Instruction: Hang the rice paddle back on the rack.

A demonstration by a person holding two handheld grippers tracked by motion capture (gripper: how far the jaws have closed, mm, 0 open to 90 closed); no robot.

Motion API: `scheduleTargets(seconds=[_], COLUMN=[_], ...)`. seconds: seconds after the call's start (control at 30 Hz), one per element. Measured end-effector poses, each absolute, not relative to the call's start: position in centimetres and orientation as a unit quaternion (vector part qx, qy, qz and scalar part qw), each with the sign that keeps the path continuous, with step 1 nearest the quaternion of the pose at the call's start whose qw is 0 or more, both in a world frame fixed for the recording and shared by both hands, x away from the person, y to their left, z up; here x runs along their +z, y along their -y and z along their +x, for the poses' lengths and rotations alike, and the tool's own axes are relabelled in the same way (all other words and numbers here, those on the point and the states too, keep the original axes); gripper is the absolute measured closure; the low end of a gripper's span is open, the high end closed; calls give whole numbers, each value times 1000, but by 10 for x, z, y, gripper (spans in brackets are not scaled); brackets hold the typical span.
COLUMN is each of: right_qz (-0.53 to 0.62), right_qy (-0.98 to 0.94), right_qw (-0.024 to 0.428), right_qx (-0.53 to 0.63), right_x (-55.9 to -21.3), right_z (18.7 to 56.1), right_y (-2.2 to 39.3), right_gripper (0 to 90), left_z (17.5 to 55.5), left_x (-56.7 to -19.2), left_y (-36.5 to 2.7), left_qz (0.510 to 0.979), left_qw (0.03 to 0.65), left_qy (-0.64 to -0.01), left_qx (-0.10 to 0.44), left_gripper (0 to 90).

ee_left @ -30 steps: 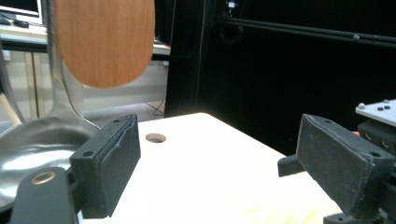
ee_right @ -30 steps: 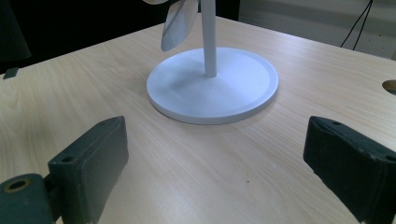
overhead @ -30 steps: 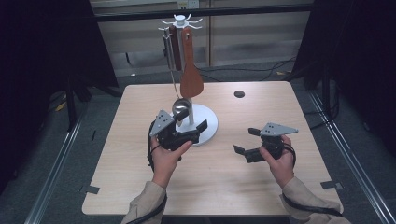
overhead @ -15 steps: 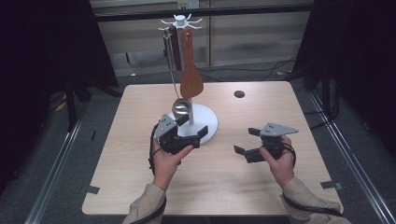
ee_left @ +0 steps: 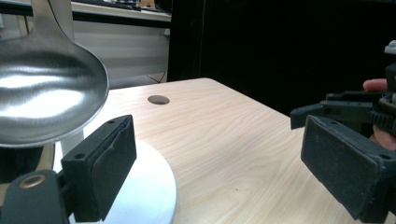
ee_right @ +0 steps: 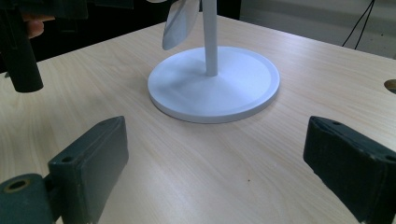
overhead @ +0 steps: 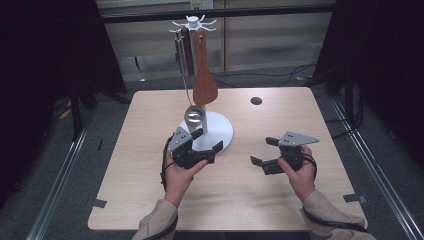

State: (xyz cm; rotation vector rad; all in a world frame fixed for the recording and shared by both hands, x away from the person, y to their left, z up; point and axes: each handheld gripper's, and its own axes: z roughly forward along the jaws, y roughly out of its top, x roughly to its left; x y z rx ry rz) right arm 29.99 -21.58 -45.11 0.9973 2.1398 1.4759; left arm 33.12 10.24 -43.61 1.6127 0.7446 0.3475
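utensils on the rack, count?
3 visible: wooden spatula at the front, dark-handled one behind it, steel ladle hanging lowest near the left claw. More may hang hidden behind.

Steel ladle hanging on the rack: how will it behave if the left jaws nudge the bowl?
The ladle hangs free from the rack, so it would probably swing, not resist. Its polished, rounded bowl looks slippery for flat pads. The rack's wide white base suggests tipping is unlikely. The left gripper is open beside it.
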Motion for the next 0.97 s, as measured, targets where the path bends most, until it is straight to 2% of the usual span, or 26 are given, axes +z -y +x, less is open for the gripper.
scheduleTargets(seconds=[0.97], right_qz=[353], right_qy=[-757], right_qw=[179], right_qx=[520], right_x=[-453], right_z=[300], right_y=[221], right_gripper=[61], left_z=[331], left_x=[-455], left_y=[-98], left_qz=[730], left_qw=[580], left_qy=[-330], left_qx=[149], left_gripper=[95])
